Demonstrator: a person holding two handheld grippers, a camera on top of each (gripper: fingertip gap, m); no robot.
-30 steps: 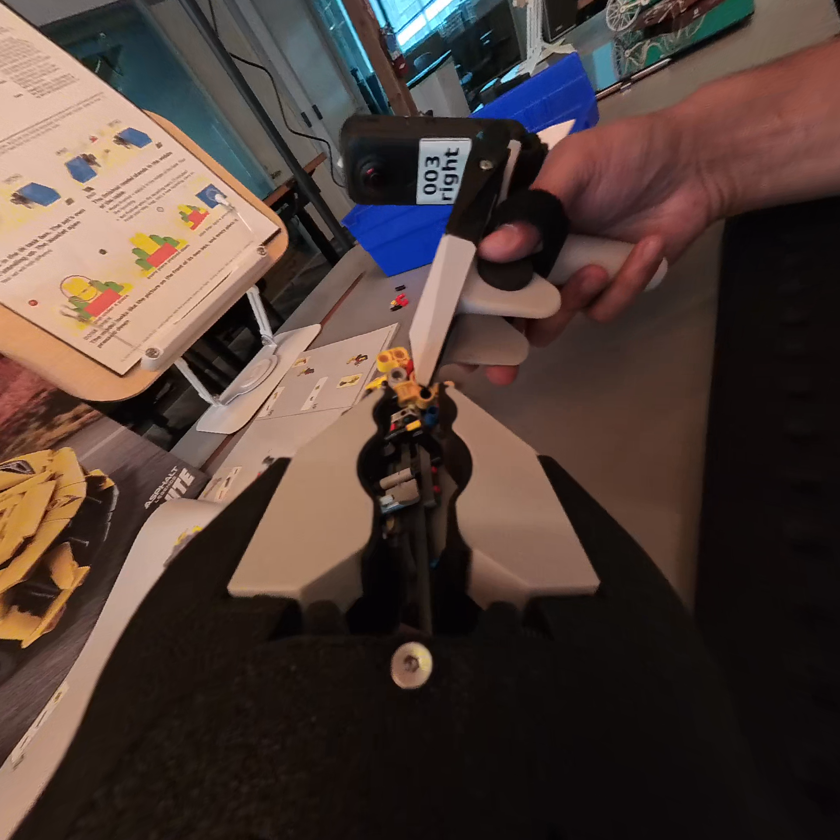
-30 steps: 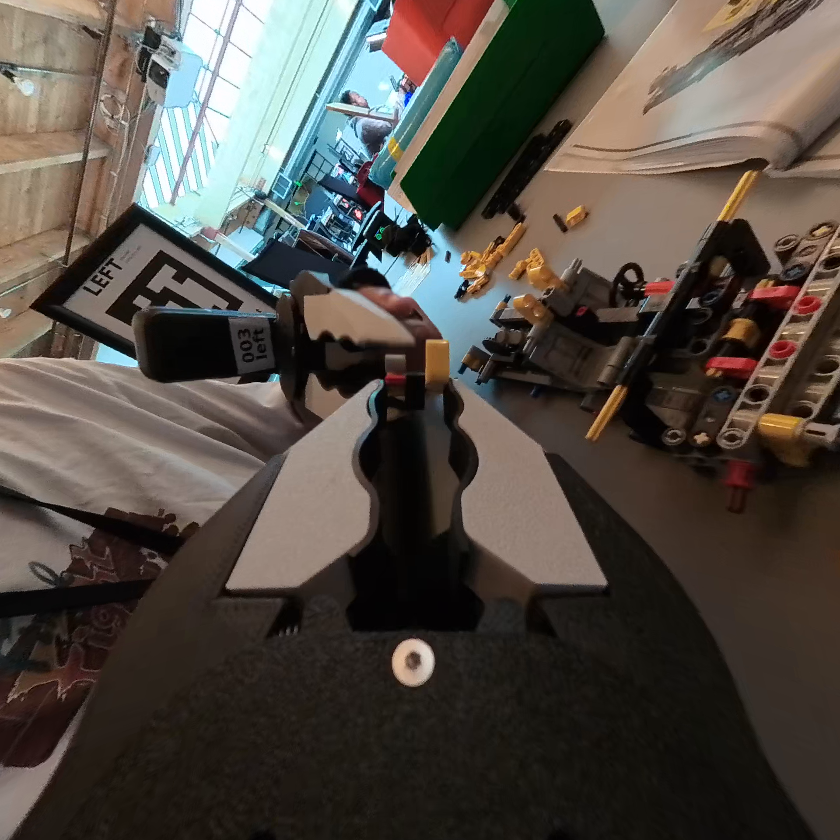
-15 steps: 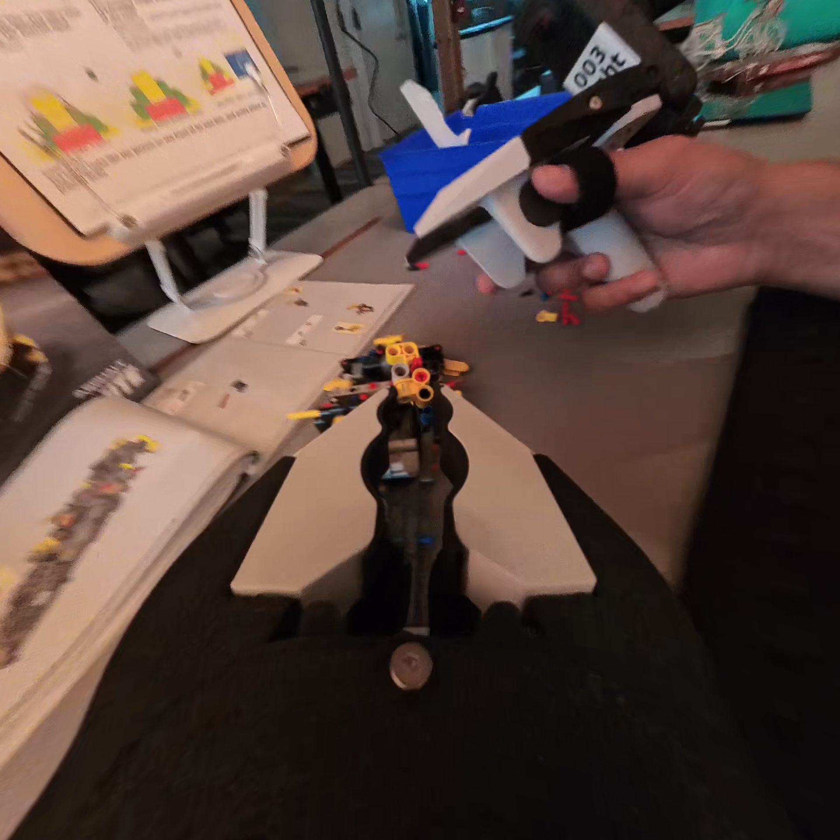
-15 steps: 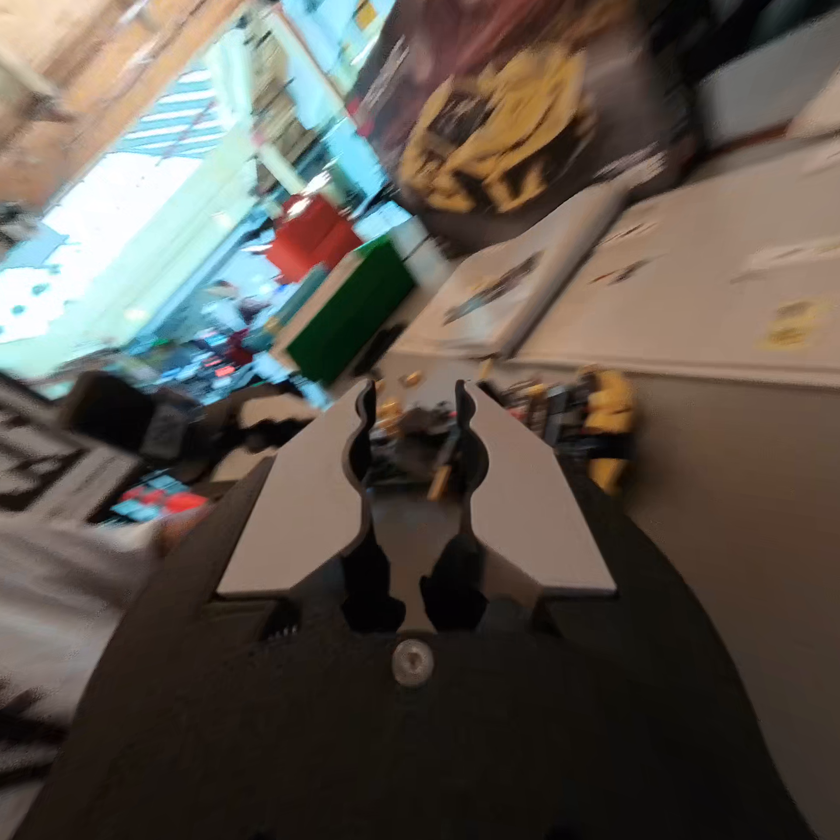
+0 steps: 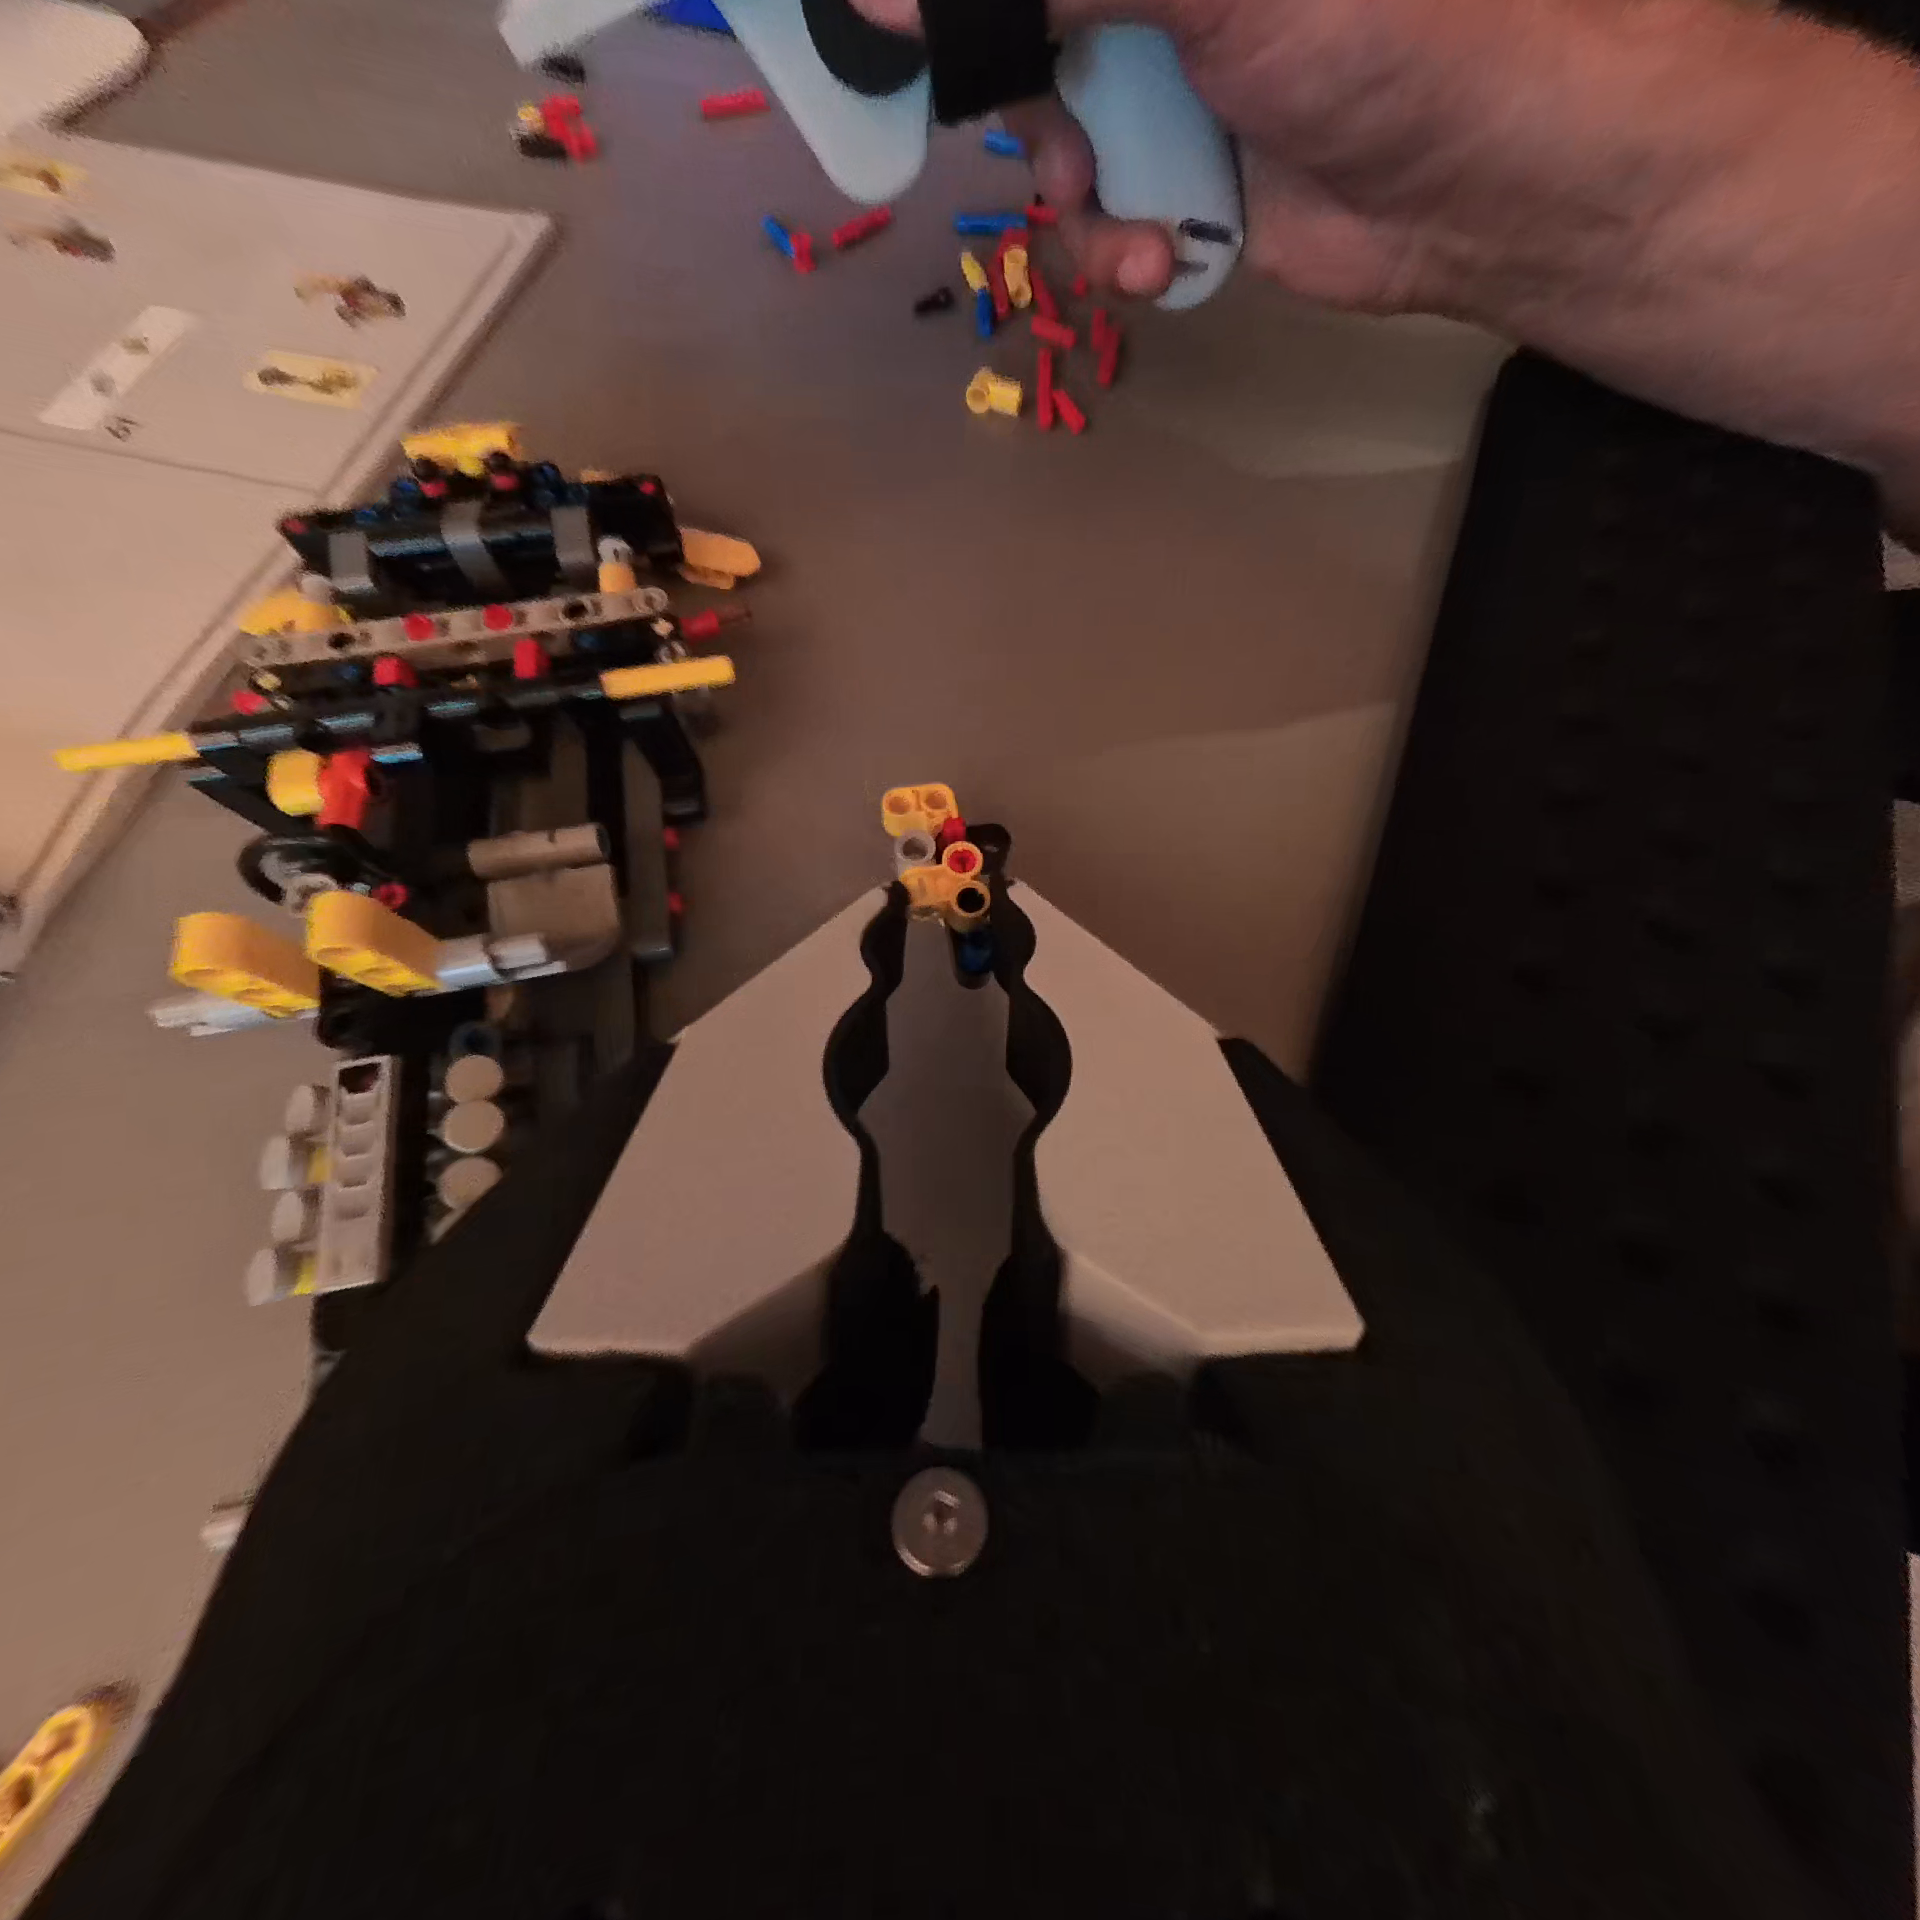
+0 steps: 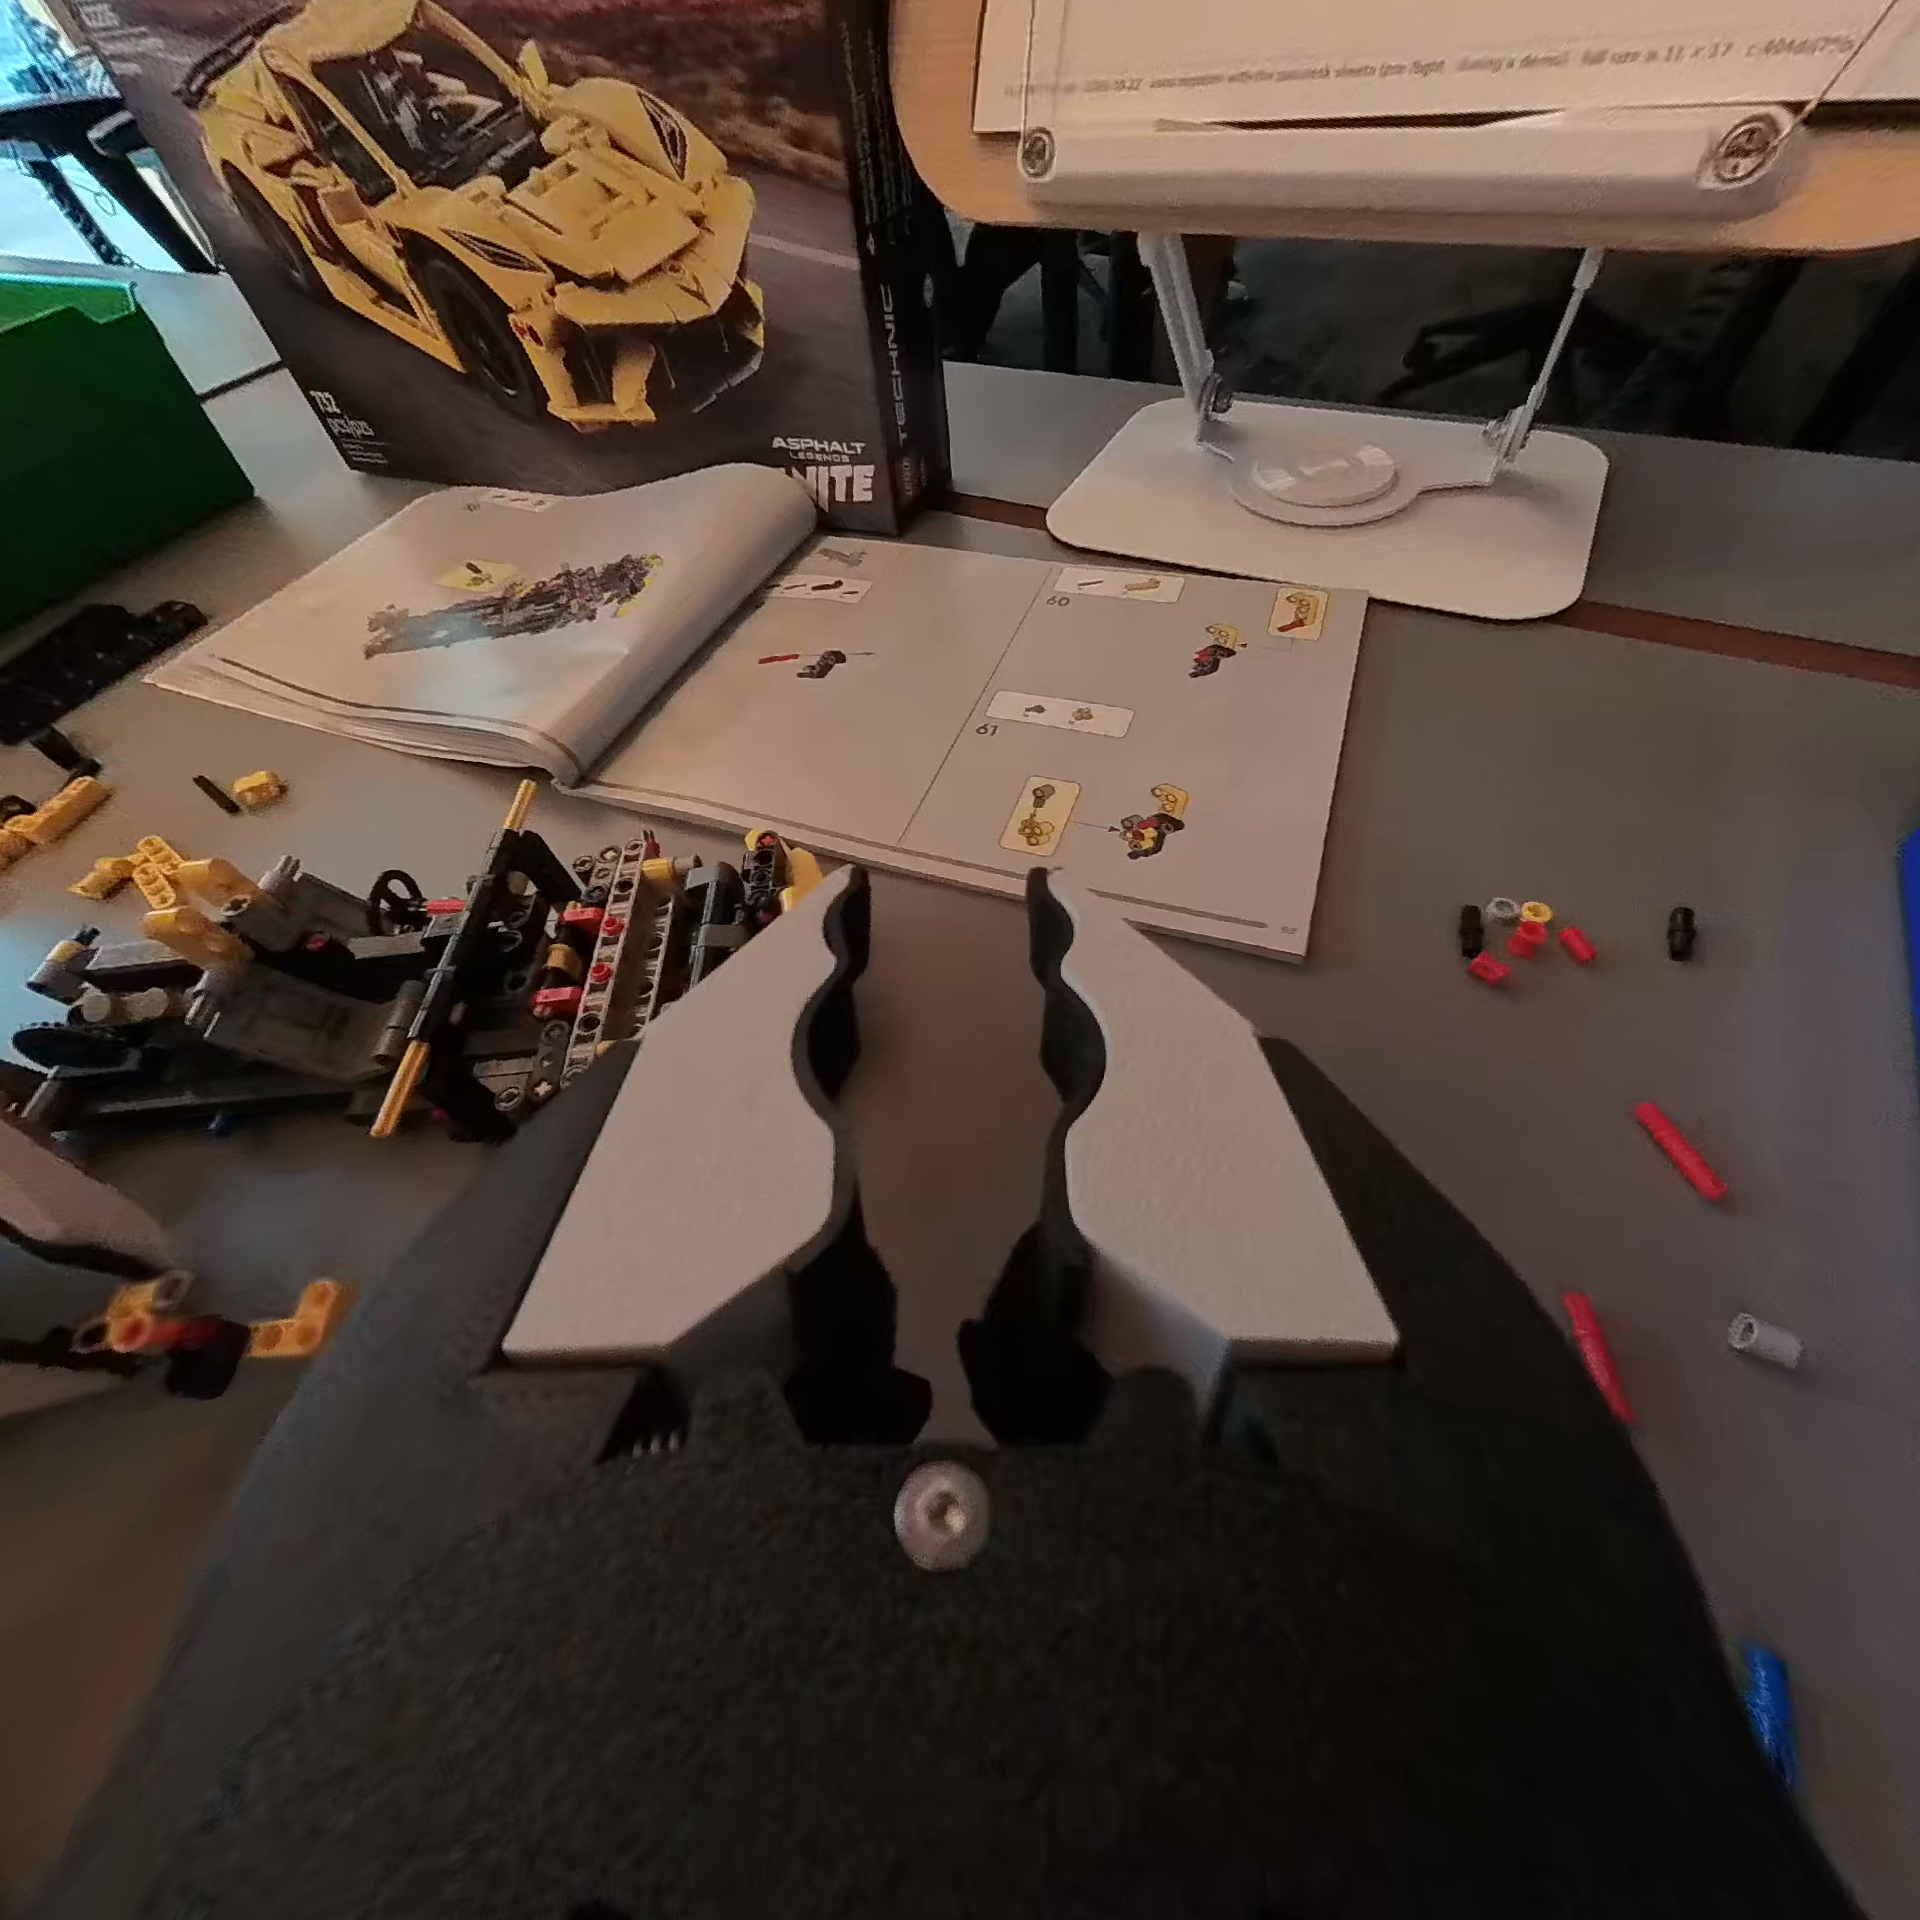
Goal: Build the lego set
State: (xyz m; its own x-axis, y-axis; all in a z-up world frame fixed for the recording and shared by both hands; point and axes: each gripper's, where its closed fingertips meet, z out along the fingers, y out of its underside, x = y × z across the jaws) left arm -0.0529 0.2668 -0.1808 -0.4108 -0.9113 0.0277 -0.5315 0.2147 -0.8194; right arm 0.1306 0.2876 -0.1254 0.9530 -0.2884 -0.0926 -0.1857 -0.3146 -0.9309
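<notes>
The build is partway through, by the look of it: a long chassis [image 6: 343, 997] of black, grey, red and yellow beams lies on the counter [image 6: 1558, 1091], left of the right gripper [image 6: 945, 894], and it carries no body panels like those of the yellow car on the box [image 6: 540, 239] standing behind. The instruction booklet [image 6: 831, 696] lies open between box and chassis, its right-hand page showing small sub-steps with a few pins and connectors. The left gripper [image 5: 940, 899] has its fingers closed on a small sub-assembly [image 5: 940, 868] of yellow, red, grey and black parts, pinched right at the tips and held just above the counter, a little to the right of the chassis [image 5: 457, 727] in the left wrist view. The right gripper's fingers stand apart with nothing between them, pointing toward the booklet's lower edge. Loose pins [image 6: 1517, 935], red, black, grey and yellow, lie to its right, with longer red axles [image 6: 1678, 1151] nearer, and more yellow connectors [image 6: 135, 873] sit at the far left. In the left wrist view the person's hand [image 5: 1455, 177] grips the right tool's handle over a scatter of red and blue pins [image 5: 1023, 312]. I judge that the sub-assembly may need more pieces or is ready to join the chassis; most of the car is left to do.
</notes>
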